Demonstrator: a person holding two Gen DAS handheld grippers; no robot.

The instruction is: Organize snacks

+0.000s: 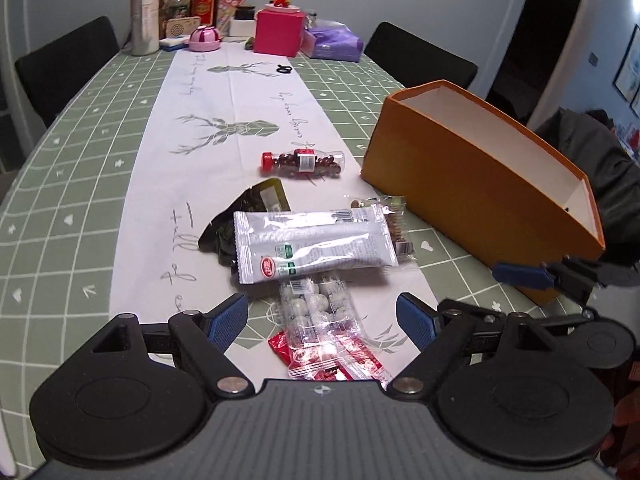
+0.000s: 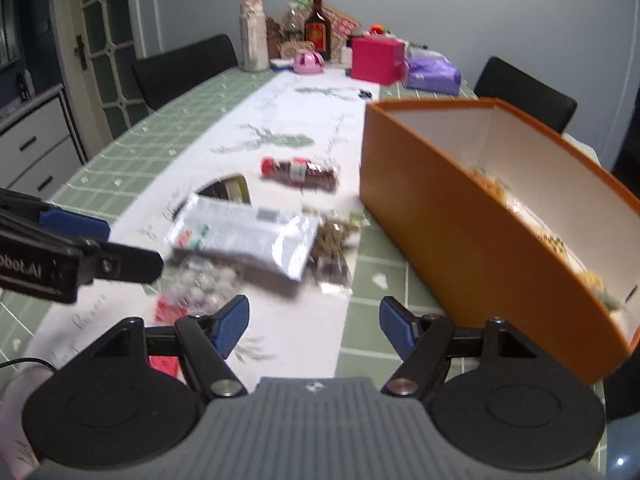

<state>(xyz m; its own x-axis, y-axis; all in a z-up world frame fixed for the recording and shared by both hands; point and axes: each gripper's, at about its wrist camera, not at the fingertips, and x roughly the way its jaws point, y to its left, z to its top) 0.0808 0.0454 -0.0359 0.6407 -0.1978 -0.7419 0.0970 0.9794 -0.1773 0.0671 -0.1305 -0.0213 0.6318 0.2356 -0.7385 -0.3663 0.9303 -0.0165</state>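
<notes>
Here, nearest the left wrist camera, the left gripper [image 1: 322, 318] has its blue-padded fingers spread wide with nothing between them, poised over a clear packet of pale round candies [image 1: 318, 314] that lies across a red-and-clear crinkled wrapper [image 1: 340, 360]. The right gripper [image 2: 314, 326] is likewise spread wide and holds nothing, low over the white deer-print table runner [image 2: 296, 332] beside the near end of the box. Just beyond the candy packet a long silver foil snack pouch [image 1: 314, 246] rests on a dark green foil packet [image 1: 256, 204] to its left, and a clear packet of brown nutty pieces [image 1: 394, 224] lies against its right end. Further along the runner a clear plastic bottle of dark brown beans with a red cap [image 1: 304, 162] lies on its side. To the right of the snacks stands an open orange cardboard box [image 1: 472, 184] with a white inside, on the green grid tablecloth [image 1: 72, 168]; the right wrist view shows blurred yellowish packets [image 2: 556, 240] already inside it. At the far end sit a pink cube box [image 1: 278, 32], a purple soft pack [image 1: 334, 42], a brown glass bottle [image 1: 206, 0] and a pink round lidded dish [image 1: 205, 39]
</notes>
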